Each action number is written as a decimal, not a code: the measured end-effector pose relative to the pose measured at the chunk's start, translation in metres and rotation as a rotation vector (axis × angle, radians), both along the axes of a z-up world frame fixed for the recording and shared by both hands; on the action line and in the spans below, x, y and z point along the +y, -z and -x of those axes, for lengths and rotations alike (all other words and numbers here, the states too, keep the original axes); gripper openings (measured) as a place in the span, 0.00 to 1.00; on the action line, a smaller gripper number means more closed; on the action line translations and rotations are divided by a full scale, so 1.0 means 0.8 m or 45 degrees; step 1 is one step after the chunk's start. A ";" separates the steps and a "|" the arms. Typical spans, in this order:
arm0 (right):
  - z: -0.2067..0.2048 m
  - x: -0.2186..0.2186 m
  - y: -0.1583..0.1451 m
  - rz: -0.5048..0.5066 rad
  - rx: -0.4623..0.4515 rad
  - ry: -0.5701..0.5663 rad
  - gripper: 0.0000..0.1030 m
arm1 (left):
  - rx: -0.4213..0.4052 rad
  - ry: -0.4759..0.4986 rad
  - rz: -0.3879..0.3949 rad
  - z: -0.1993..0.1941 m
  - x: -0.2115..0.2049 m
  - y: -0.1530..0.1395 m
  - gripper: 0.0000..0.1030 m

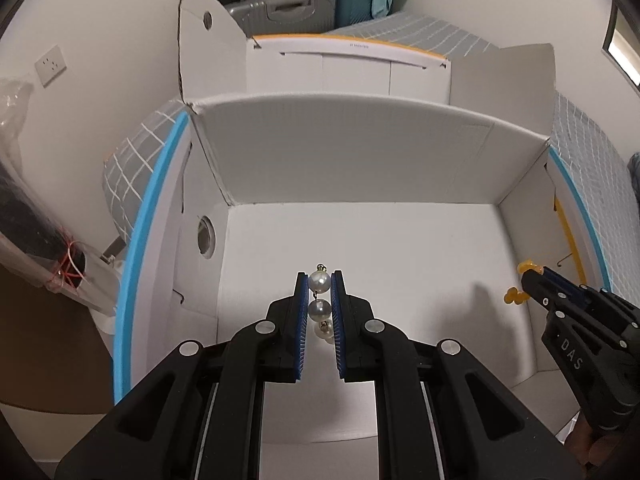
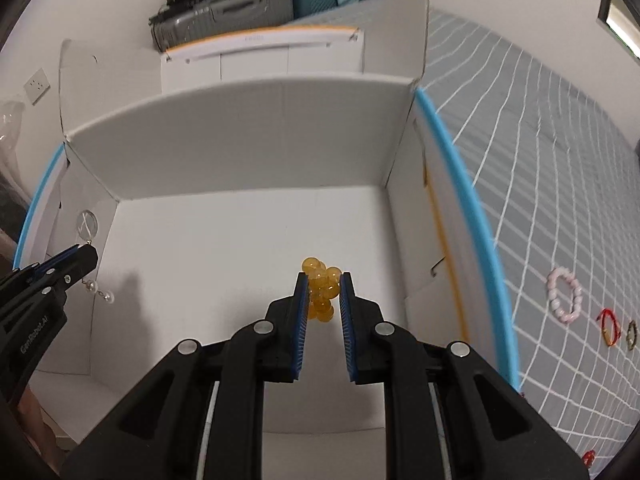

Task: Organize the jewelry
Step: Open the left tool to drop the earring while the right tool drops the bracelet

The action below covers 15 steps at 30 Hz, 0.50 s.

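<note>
My left gripper point(image 1: 320, 278) is shut on a white pearl bracelet point(image 1: 319, 309) and holds it above the floor of an open white cardboard box point(image 1: 360, 152). My right gripper point(image 2: 324, 278) is shut on a yellow bead bracelet point(image 2: 321, 288) and holds it inside the same box point(image 2: 240, 140), toward its right side. The right gripper point(image 1: 530, 276) with the yellow beads point(image 1: 514, 296) shows at the right of the left wrist view. The left gripper point(image 2: 86, 250) with hanging pearls point(image 2: 98, 290) shows at the left of the right wrist view.
The box stands on a grey grid-patterned bed cover point(image 2: 540, 160). On the cover to the right lie a pink bead bracelet point(image 2: 565, 295), a red cord bracelet point(image 2: 610, 327) and a dark bracelet point(image 2: 631, 334). Another white box point(image 1: 348, 68) and suitcases point(image 1: 288, 8) stand behind.
</note>
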State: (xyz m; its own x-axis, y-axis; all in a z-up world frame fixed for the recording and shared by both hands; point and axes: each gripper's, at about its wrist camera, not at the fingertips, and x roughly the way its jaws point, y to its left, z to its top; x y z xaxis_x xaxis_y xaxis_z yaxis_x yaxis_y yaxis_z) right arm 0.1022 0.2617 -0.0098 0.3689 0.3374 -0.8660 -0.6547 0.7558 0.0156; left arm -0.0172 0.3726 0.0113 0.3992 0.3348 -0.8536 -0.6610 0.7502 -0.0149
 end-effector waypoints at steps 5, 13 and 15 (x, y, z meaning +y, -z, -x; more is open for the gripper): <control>-0.001 0.002 0.003 0.045 0.001 0.000 0.14 | 0.020 -0.028 -0.015 0.001 0.002 0.001 0.11; 0.003 -0.001 0.002 0.044 -0.008 -0.001 0.27 | 0.029 -0.050 -0.042 0.001 0.003 -0.004 0.28; 0.006 -0.003 -0.002 0.034 -0.020 -0.006 0.31 | 0.026 -0.056 -0.065 0.001 0.000 -0.008 0.39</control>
State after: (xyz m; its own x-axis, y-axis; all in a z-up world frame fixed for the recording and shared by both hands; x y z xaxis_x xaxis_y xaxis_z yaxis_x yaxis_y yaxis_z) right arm 0.0974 0.2592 -0.0086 0.3811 0.3163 -0.8688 -0.6584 0.7525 -0.0149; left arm -0.0183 0.3728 0.0176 0.3659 0.3954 -0.8425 -0.6933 0.7197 0.0366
